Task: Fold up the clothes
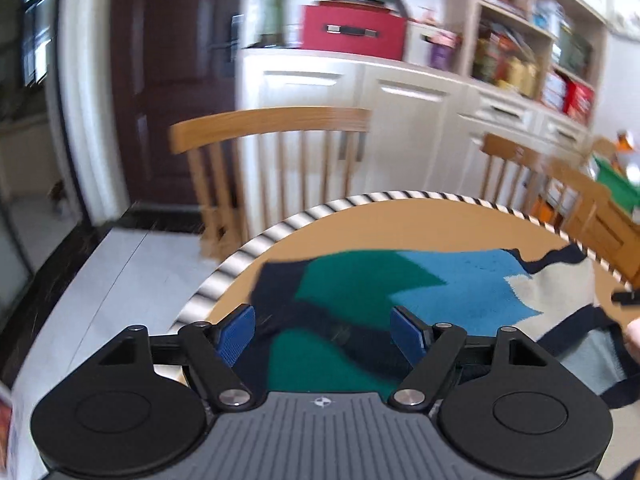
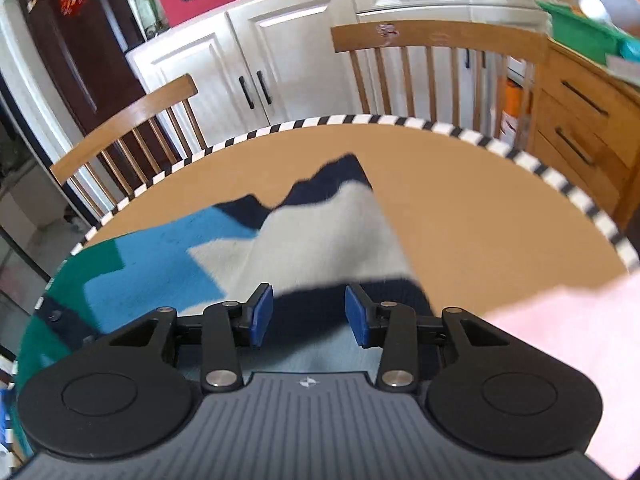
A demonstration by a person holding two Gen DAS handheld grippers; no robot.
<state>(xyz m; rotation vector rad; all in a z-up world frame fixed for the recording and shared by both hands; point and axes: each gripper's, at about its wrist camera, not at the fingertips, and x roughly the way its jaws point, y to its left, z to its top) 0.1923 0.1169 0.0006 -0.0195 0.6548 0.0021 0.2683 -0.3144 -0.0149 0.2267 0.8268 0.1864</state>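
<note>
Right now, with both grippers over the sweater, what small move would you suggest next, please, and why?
Probably lower the left gripper and pinch the navy edge below it. Both it and the right gripper are open and empty, and the sweater lies on the table only partly folded.

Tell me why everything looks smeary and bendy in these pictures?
Left wrist view: the chair and cupboards are streaked sideways by motion blur, and the sweater is soft too. Right wrist view: the sweater's edge is smeared, while the claw stays sharp. In both views the fisheye lens bends the table's striped edge into a curve.
</note>
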